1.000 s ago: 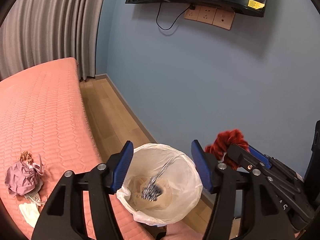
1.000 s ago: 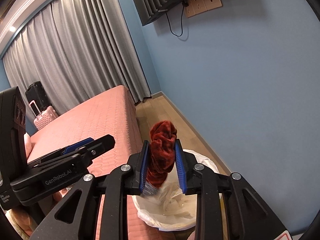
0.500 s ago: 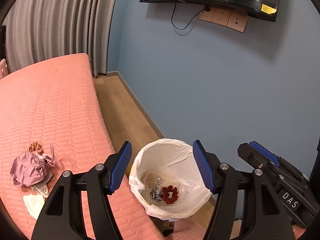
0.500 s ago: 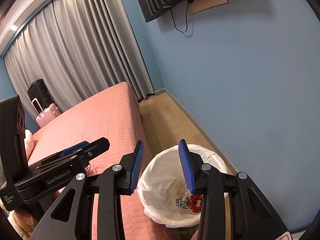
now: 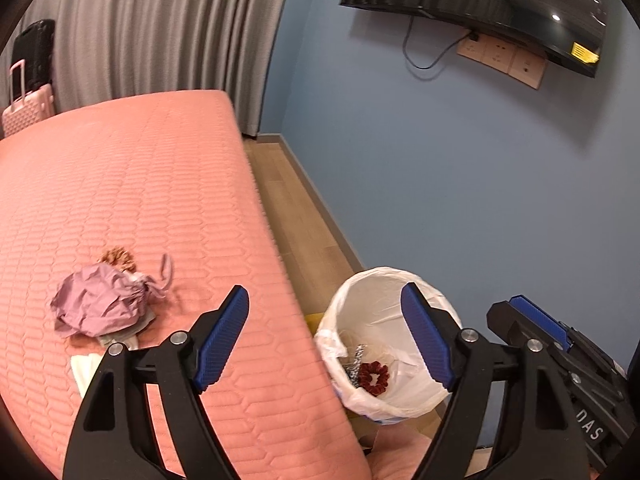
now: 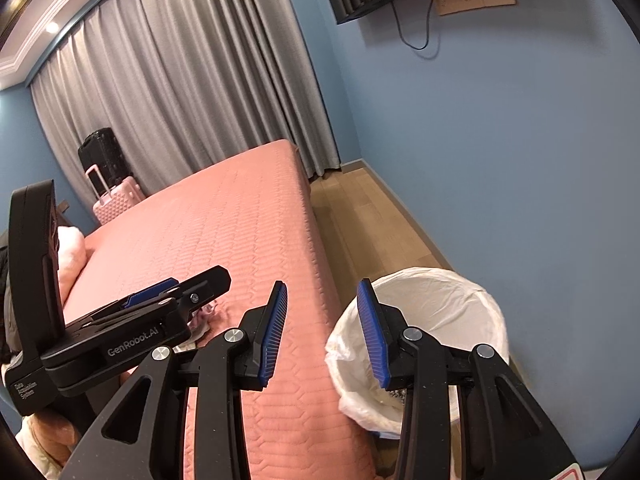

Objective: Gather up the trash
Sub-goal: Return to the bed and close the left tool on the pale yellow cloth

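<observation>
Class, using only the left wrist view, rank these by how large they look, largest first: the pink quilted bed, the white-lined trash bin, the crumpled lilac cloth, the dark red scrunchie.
1. Pink quilted bed
2. White-lined trash bin
3. Crumpled lilac cloth; the bin sits nearer the camera, so this gap may be exaggerated
4. Dark red scrunchie

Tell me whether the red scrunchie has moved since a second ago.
Yes. The red scrunchie has dropped from the right gripper into the white-lined bin.
</observation>
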Tool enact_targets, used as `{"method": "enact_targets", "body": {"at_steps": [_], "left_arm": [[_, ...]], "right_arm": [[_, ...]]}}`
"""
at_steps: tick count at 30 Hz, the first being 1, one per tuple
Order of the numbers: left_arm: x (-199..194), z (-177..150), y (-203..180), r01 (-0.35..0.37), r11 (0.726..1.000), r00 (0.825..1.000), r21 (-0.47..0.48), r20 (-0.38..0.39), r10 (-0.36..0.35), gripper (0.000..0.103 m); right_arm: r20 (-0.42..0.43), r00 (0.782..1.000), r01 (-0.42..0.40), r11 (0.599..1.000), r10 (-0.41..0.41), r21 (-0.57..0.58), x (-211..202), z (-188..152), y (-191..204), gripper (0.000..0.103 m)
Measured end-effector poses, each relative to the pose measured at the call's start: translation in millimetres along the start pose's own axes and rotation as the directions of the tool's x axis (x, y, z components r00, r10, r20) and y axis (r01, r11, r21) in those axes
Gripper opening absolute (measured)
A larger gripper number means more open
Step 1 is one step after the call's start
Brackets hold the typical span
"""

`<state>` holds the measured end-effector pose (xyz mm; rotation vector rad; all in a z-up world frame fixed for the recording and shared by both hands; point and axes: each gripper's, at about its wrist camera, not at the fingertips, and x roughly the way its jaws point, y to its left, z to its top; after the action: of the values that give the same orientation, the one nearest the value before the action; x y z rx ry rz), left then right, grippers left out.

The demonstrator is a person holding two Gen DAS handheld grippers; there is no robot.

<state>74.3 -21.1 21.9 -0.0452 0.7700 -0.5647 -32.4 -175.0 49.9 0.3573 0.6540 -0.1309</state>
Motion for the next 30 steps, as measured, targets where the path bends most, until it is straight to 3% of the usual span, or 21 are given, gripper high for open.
{"method": "enact_targets", "body": {"at_steps": [3, 6, 10, 18, 25, 30], "left_arm": [[-2.6, -6.2, 18.3, -0.025, 0.999, 1.0, -0.031, -0.01, 0.025, 0.076], [-6.4, -16.3, 40.4, -0.071, 0.996, 0.997, -0.061, -0.018, 0.07, 0.086], [-7.2, -33.0, 75.6, -0.134, 0.985, 0.99, -0.106, -0.05, 0.129, 0.086], [2.8, -79.5, 150.4, -0.272, 0.944, 0.955, -0.184, -0.171, 0.242, 0.086], [18.1, -116.1, 197.4, -0.336, 0.912, 0.922, -0.235, -0.279, 0.268, 0.086], [32.5, -127.9, 216.8, -0.346, 0.897, 0.913, -0.276, -0.322, 0.253, 0.085]], "right_arm": [[-0.02, 1.0, -0.012, 1.0, 0.012, -0.019, 3.8, -6.4, 15.1, 0.036], [-0.038, 0.999, -0.025, 0.999, 0.024, -0.037, 8.4, -12.3, 30.1, 0.036], [-0.067, 0.997, -0.048, 0.998, 0.045, -0.05, 18.7, -23.0, 47.8, 0.036], [-0.142, 0.986, -0.099, 0.991, 0.085, -0.095, 45.1, -51.6, 90.8, 0.036], [-0.204, 0.973, -0.13, 0.986, 0.107, -0.101, 70.4, -73.6, 111.3, 0.036], [-0.25, 0.962, -0.14, 0.984, 0.108, -0.113, 87.7, -85.3, 120.3, 0.036]]}}
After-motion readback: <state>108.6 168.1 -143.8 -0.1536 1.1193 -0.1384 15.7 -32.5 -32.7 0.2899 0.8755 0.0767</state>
